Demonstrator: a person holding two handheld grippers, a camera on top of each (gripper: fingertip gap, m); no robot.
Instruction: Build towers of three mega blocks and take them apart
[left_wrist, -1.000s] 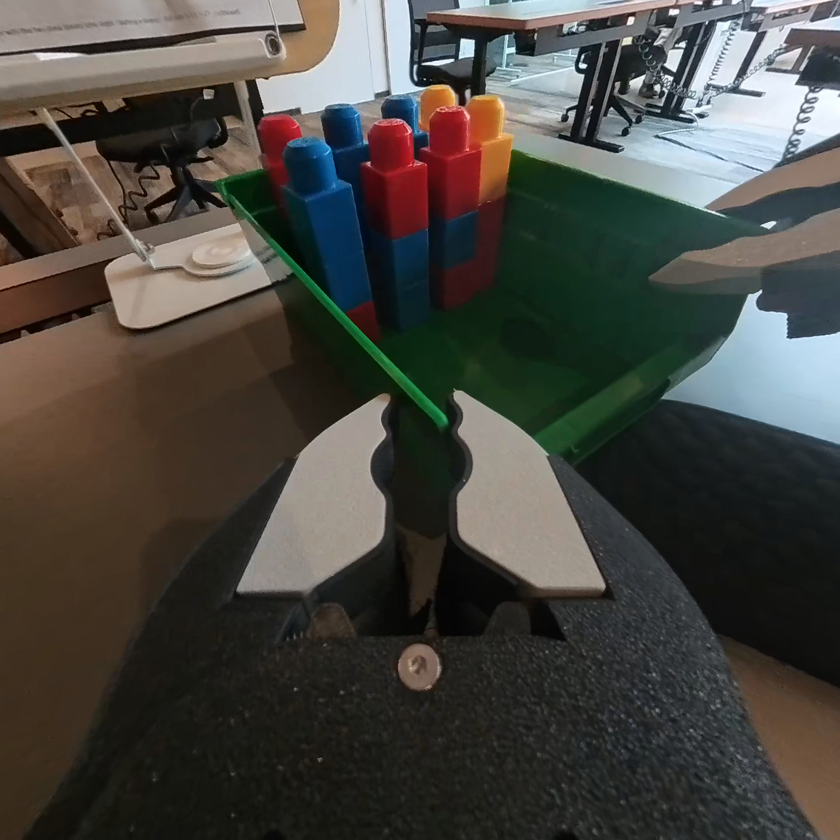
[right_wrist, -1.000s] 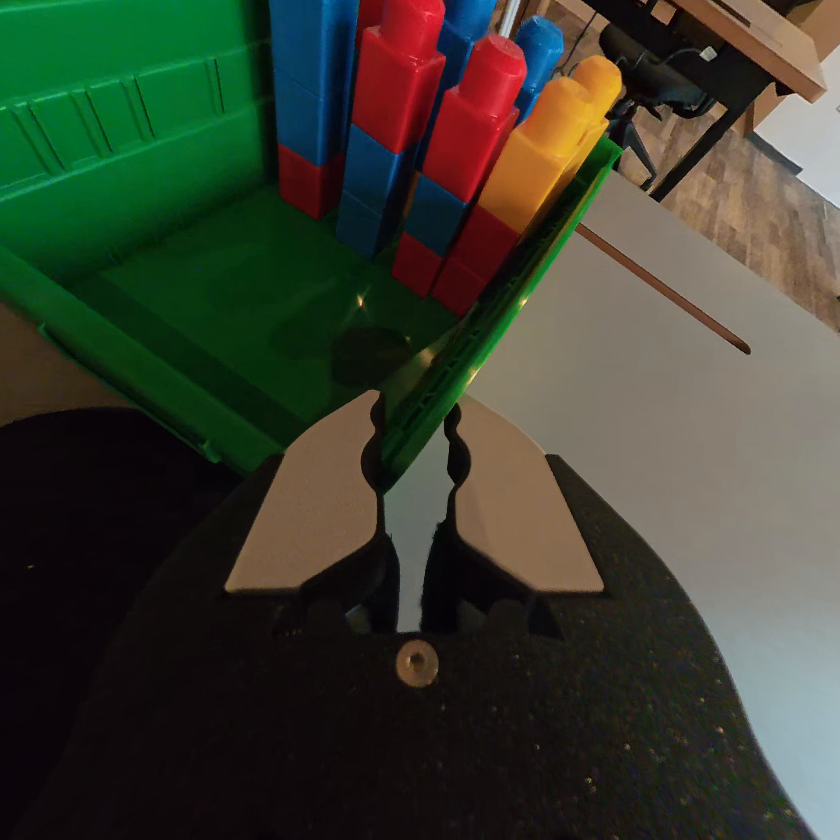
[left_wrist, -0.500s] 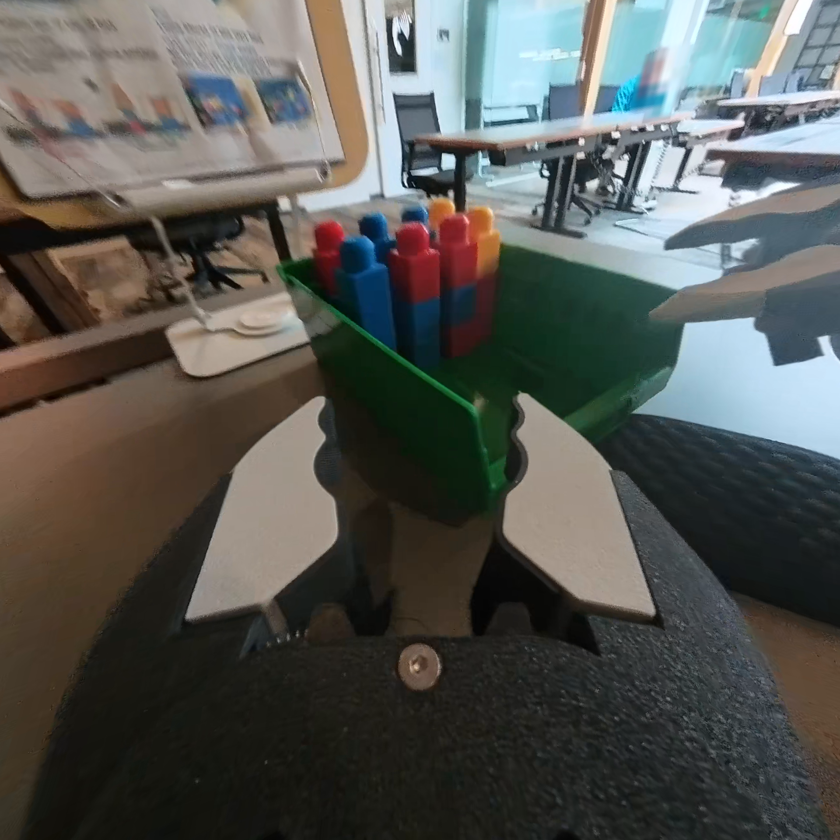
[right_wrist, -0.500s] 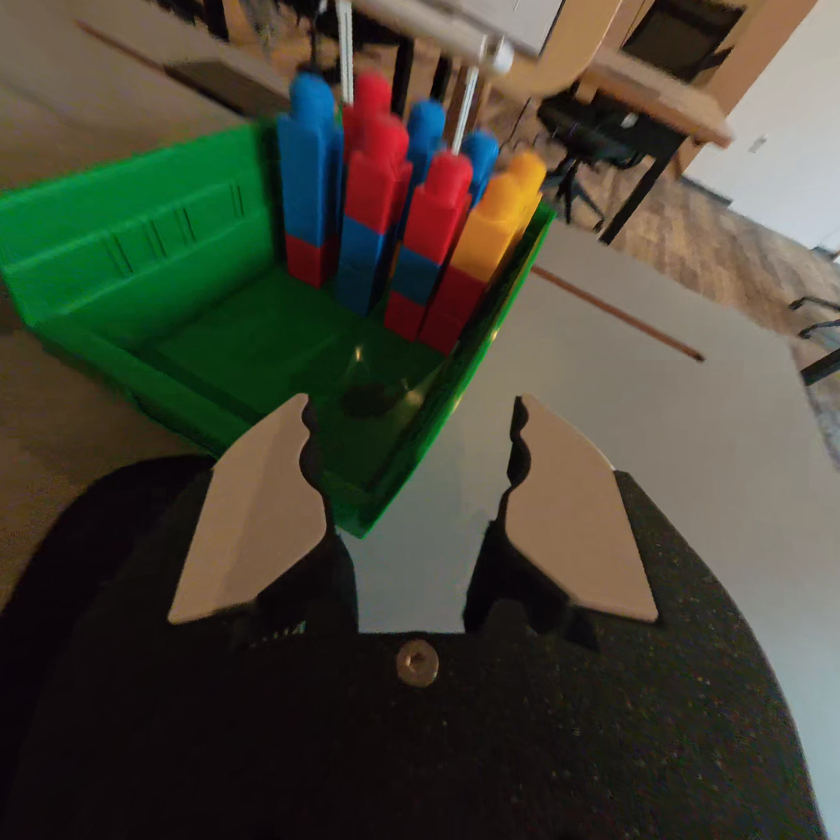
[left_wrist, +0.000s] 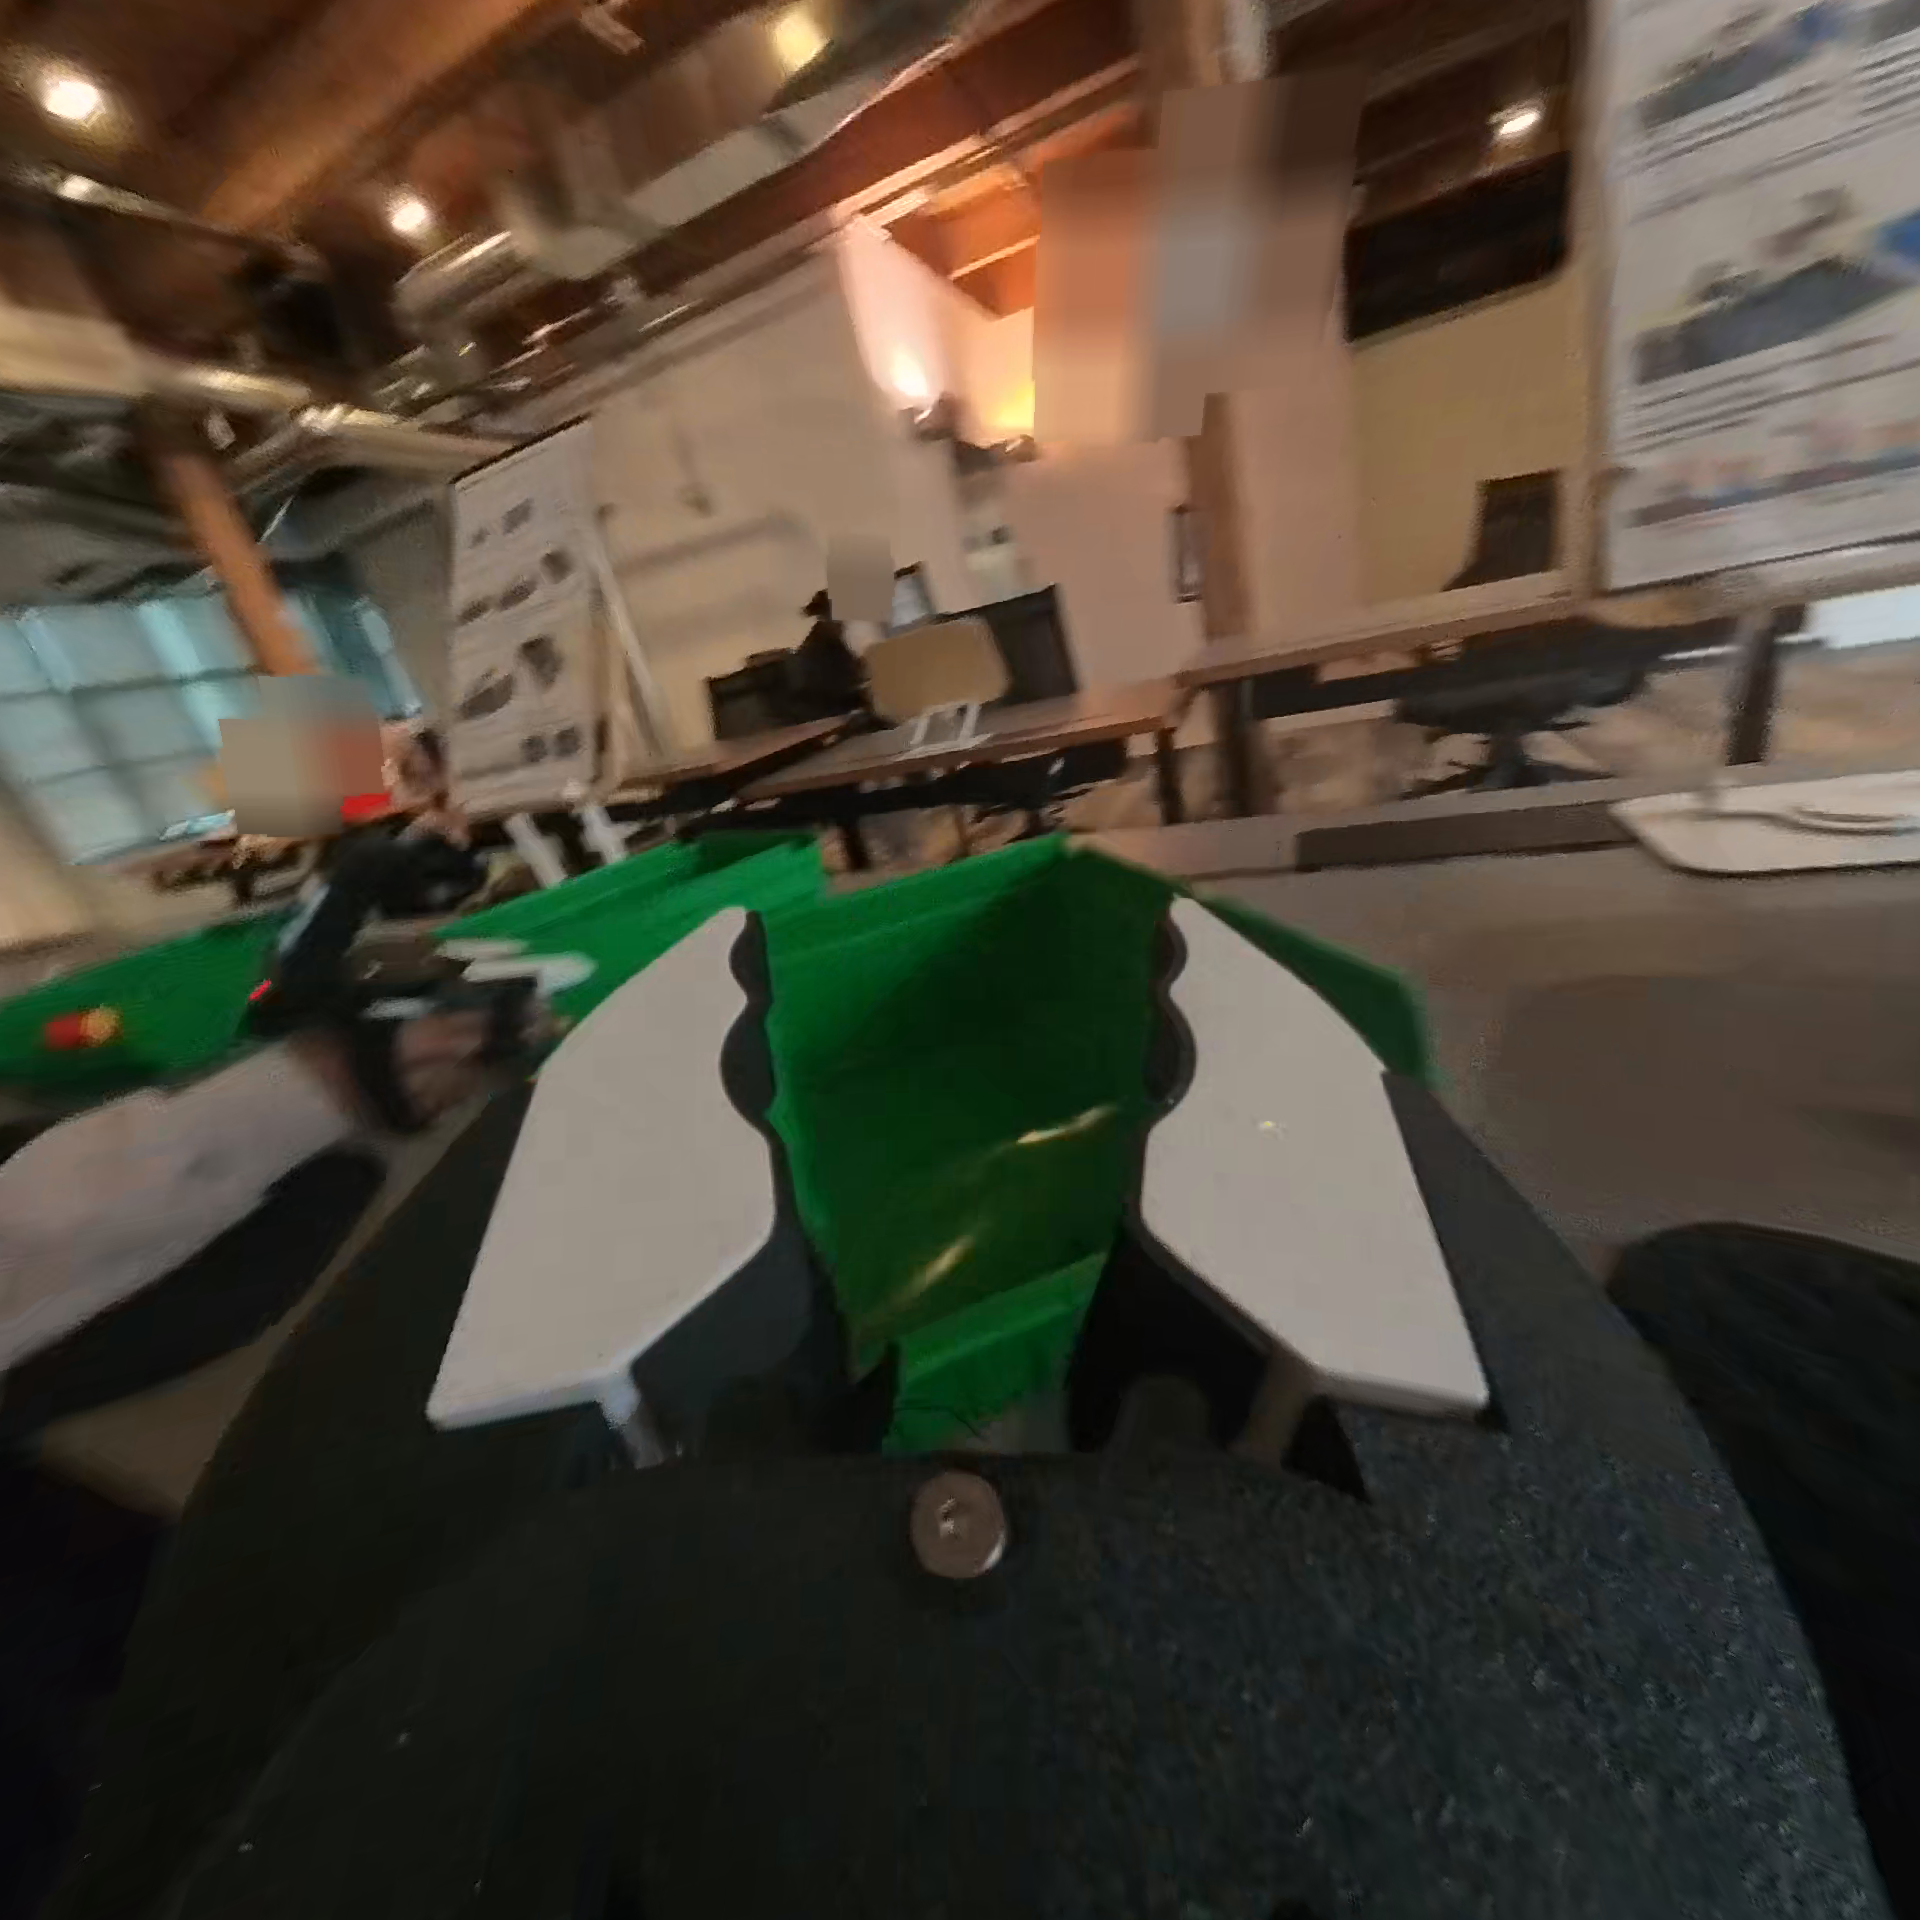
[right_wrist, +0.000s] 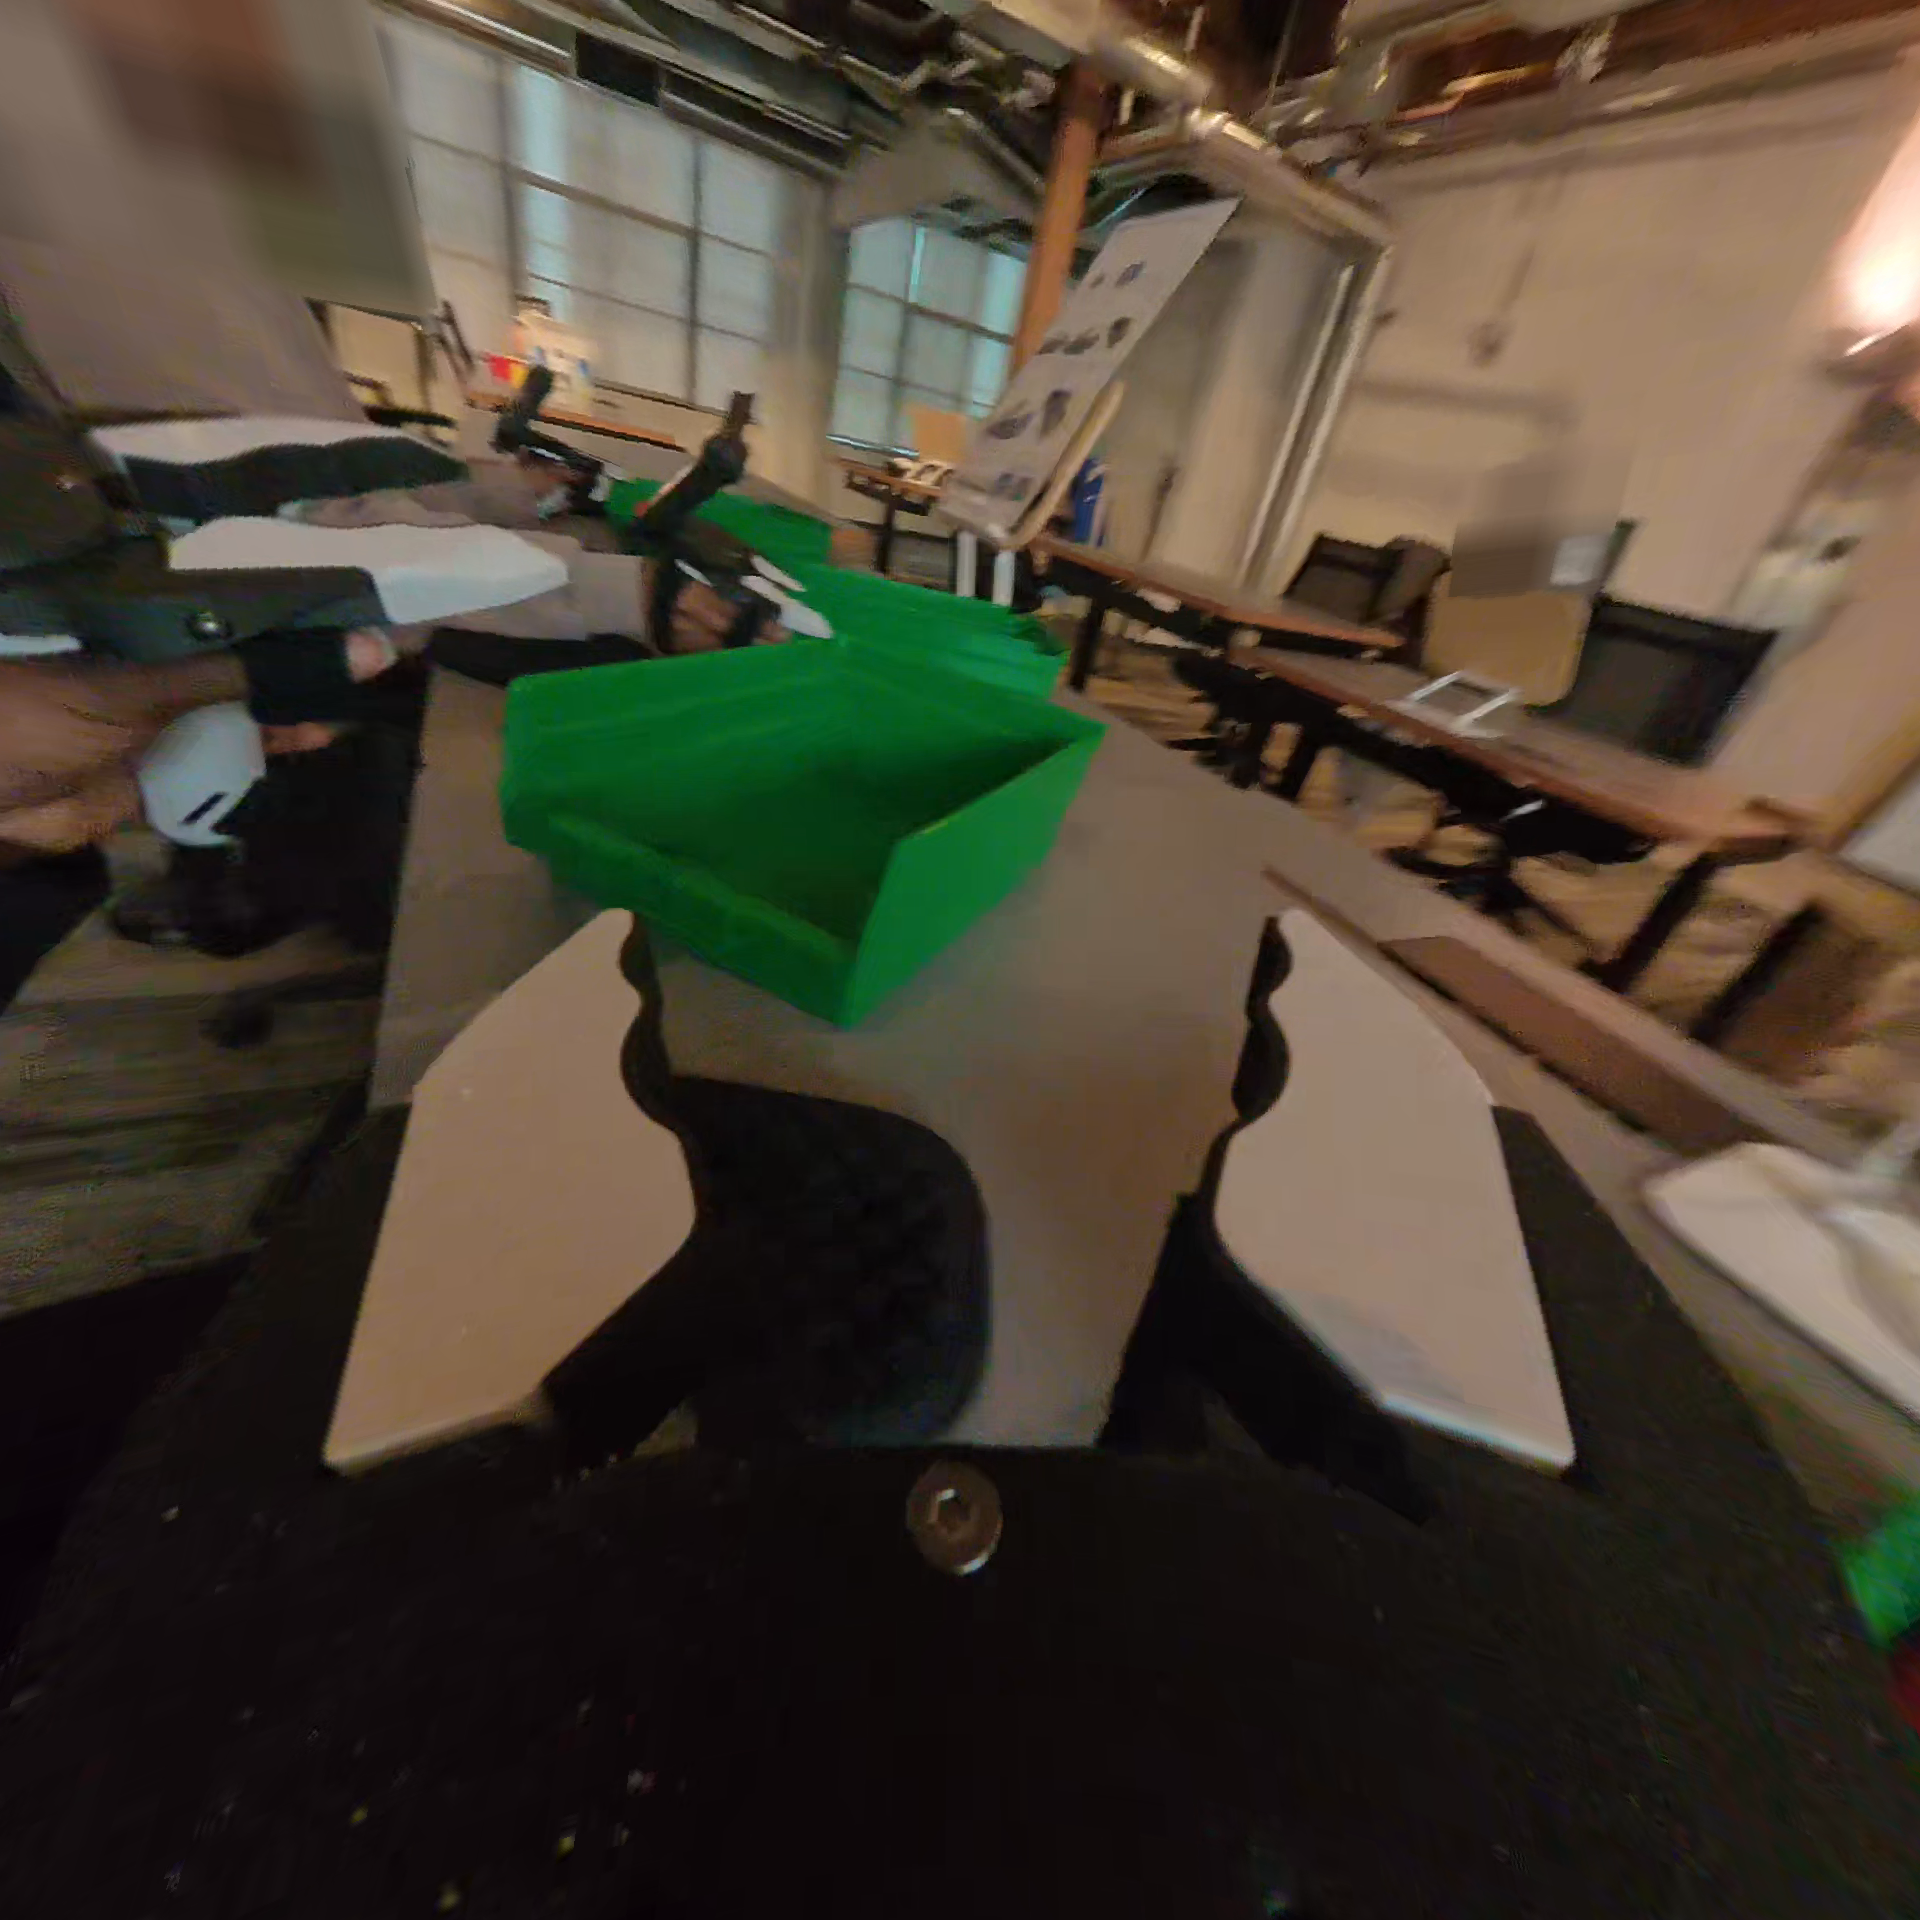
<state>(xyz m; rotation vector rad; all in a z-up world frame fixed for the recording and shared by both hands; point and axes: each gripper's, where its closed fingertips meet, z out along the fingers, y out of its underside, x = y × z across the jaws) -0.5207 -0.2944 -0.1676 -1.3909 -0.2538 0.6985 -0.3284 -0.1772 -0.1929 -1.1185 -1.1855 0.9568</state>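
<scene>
Spreading its white fingers wide, the left gripper (left_wrist: 956, 925) frames a green bin (left_wrist: 935, 1091) close ahead, while the right gripper (right_wrist: 951, 935), jaws likewise parted and empty, faces an empty-looking green bin (right_wrist: 935, 883) on the grey table (right_wrist: 1039, 1060), no blocks visible.

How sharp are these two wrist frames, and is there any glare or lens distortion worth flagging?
Left wrist view: heavy motion blur across the room and the green bin, with glare streaks on the bin's plastic between the open left gripper. Right wrist view: milder blur, the empty green bin readable ahead of the open right gripper; the wide-angle lens bends the edges, and a wall lamp flares top right.
</scene>
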